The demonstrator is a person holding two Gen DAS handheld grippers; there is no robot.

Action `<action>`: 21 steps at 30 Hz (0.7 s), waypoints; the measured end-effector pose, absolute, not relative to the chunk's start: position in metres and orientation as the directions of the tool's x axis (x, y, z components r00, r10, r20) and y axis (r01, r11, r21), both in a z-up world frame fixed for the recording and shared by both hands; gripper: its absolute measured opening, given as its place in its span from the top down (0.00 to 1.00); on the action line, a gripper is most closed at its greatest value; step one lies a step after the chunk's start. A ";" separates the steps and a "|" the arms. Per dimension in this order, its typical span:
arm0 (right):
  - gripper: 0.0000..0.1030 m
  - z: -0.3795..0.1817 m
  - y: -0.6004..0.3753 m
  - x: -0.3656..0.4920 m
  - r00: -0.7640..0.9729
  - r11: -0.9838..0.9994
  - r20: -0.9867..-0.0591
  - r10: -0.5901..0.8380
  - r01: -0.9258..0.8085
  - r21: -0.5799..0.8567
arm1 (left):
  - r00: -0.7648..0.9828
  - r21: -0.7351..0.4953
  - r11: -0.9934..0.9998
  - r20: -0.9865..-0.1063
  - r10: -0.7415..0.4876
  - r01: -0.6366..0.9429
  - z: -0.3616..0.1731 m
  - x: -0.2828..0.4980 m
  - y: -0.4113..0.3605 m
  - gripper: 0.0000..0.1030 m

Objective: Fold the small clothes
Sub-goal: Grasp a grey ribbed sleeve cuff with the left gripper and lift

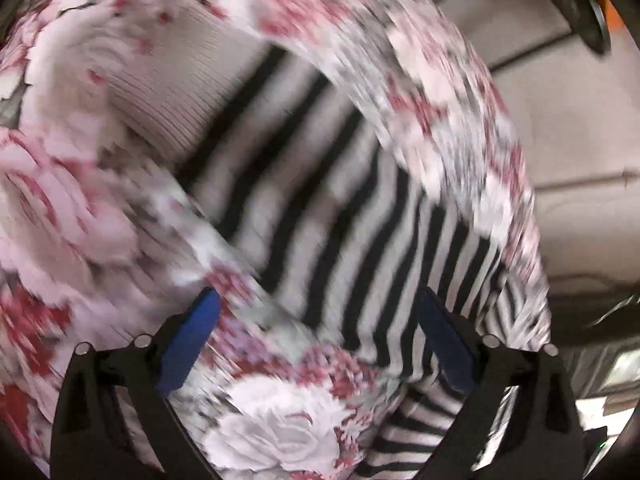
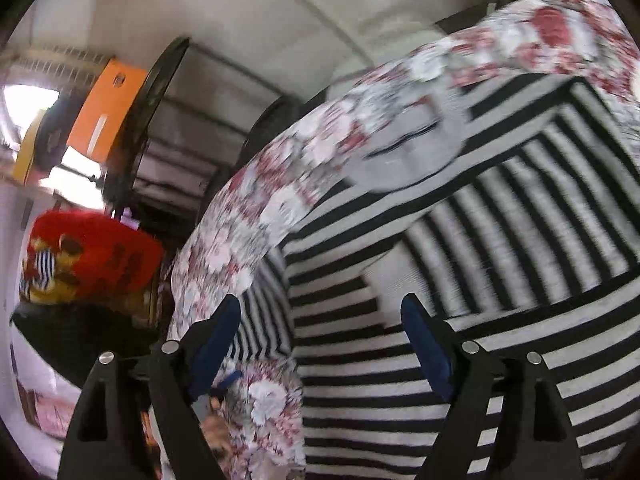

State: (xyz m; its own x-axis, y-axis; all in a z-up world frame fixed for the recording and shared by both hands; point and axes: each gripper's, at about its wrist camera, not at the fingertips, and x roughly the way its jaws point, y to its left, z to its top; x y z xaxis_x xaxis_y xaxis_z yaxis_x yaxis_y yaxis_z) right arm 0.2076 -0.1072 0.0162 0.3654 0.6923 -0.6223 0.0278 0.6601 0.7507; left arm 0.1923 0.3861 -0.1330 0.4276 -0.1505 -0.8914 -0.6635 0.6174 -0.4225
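Over floral bedsheet (image 1: 80, 208): striped garment (image 2: 400, 380) lies folded; left gripper (image 1: 316, 320) and right gripper (image 2: 324, 332) jaws released, nothing held.

Both fisheye views are evenly, softly lit and bend hard toward dark corners. Motion blur smears the floral cloth (image 1: 100, 208); a window (image 2: 28, 100) glares white.

Motion blur smears the floral cloth (image 1: 100, 208); the striped garment (image 2: 400, 400) perhaps runs off-frame.
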 end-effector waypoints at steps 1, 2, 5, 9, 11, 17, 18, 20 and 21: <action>0.18 0.017 -0.097 0.205 0.348 0.667 -0.628 0.697 0.008 0.745 | 0.440 -0.432 0.606 -0.886 -0.146 -0.668 -0.131 0.190 0.395 0.13; 0.18 0.018 -0.091 0.204 0.334 0.671 -0.631 0.700 -0.004 0.742 | 0.456 -0.448 0.589 -0.878 -0.148 -0.672 -0.127 0.178 0.413 0.15; 0.18 0.015 -0.071 0.201 0.300 0.674 -0.636 0.711 -0.033 0.738 | 0.487 -0.484 0.564 -0.859 -0.160 -0.669 -0.135 0.178 0.427 0.24; 0.16 0.002 -0.053 0.205 0.274 0.705 -0.669 0.691 -0.053 0.707 | 0.523 -0.524 0.539 -0.835 -0.172 -0.659 -0.136 0.185 0.437 0.42; 0.16 -0.010 -0.051 0.208 0.253 0.716 -0.687 0.681 -0.038 0.697 | 0.531 -0.522 0.563 -0.831 -0.167 -0.641 -0.135 0.191 0.439 0.57; 0.16 -0.019 -0.058 0.210 0.253 0.718 -0.693 0.676 -0.012 0.696 | 0.518 -0.482 0.599 -0.846 -0.127 -0.639 -0.132 0.192 0.439 0.91; 0.16 -0.018 -0.060 0.210 0.258 0.714 -0.689 0.678 -0.008 0.700 | 0.521 -0.466 0.620 -0.847 -0.107 -0.631 -0.125 0.192 0.437 0.91; 0.16 -0.017 -0.064 0.210 0.267 0.705 -0.679 0.684 -0.003 0.709 | 0.534 -0.435 0.673 -0.842 -0.070 -0.598 -0.107 0.196 0.424 0.91; 0.16 -0.017 -0.065 0.210 0.267 0.705 -0.679 0.684 -0.002 0.710 | 0.545 -0.427 0.696 -0.836 -0.061 -0.577 -0.098 0.197 0.418 0.91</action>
State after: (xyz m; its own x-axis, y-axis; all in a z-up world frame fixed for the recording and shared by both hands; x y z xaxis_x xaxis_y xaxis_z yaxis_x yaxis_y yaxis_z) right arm 0.2103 -0.0649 -0.0165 0.2666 0.6844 -0.6786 -0.0022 0.7045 0.7097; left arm 0.1975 0.4179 -0.0979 0.5450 -0.0607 -0.8362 -0.5774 0.6960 -0.4269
